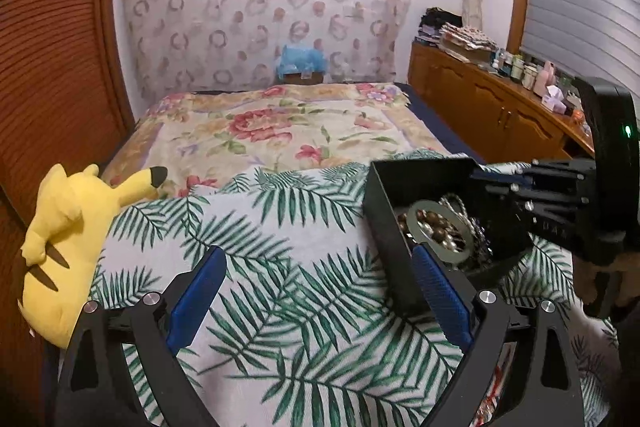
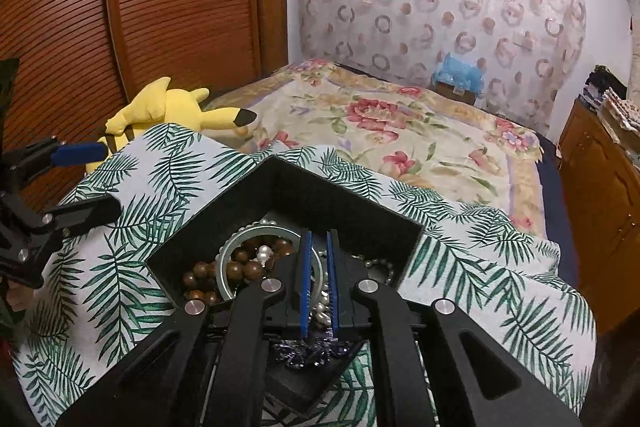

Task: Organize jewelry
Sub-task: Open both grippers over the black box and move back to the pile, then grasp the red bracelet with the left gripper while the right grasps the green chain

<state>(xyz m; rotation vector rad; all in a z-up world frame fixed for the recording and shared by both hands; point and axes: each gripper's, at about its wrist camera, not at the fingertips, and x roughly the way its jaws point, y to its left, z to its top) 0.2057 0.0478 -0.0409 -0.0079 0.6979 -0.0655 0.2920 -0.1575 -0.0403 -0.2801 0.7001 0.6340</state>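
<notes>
The black box [image 2: 340, 195] of jewelry is sitting on the leaf-print cloth [image 1: 280, 227], right under the right tool [image 2: 319, 283]. Brown beads [image 2: 240, 267], pearls [image 2: 264, 253] and a pale ring [image 1: 440, 231] are lying inside. The right tool's blue pads are standing narrow, nearly together, above the pile; whether they are pinching anything is unclear. The left tool [image 1: 316, 291] is gaping wide and empty, the box just beside its right pad. A yellow plush toy [image 1: 68, 239] is lying off to its left.

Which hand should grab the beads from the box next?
The right. The right gripper already sits over the black box, beside the brown beads. The left gripper hovers, jaws wide, over the leafy cloth.
</notes>
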